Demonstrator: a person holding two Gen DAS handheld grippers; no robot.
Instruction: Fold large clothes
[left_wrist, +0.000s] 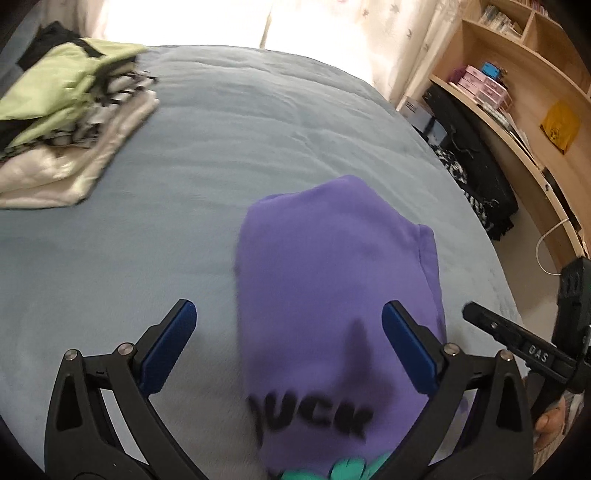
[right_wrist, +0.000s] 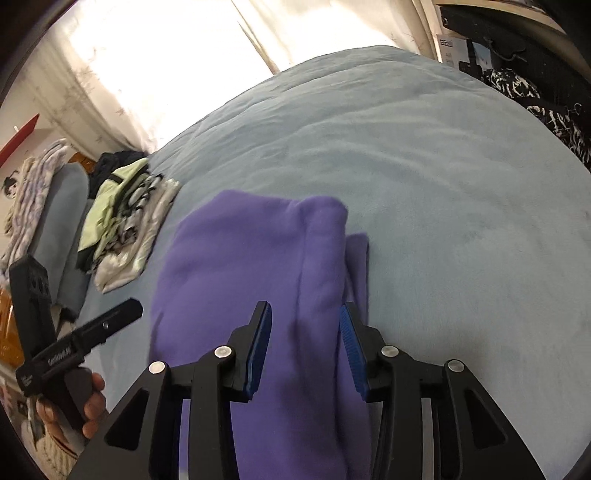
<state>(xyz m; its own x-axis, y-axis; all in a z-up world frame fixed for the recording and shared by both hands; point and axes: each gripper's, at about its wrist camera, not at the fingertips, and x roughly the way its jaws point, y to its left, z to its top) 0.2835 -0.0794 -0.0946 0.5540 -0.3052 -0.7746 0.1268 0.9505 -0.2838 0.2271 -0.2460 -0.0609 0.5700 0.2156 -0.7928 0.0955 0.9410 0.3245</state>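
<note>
Left gripper (left_wrist: 288, 321) wide open, nothing in it, over the near end of the folded purple sweatshirt (left_wrist: 332, 280) on the blue blanket (left_wrist: 221, 155)

Right gripper (right_wrist: 306, 325) is part open, pads clear of the sweatshirt (right_wrist: 251, 266) below; looks soft, thick and floppy, so I'd pinch the folded edges. Folded pile (right_wrist: 125, 221) sits well apart at the blanket's (right_wrist: 424, 184) far corner, shelves (left_wrist: 524, 74) alongside

Daylight is pouring through pale curtains (left_wrist: 192, 22) along the top of the frame, washing over a bed's blue blanket (left_wrist: 258, 122). Wooden shelves (left_wrist: 517, 66) are curving down the right edge, holding books and boxes.
</note>
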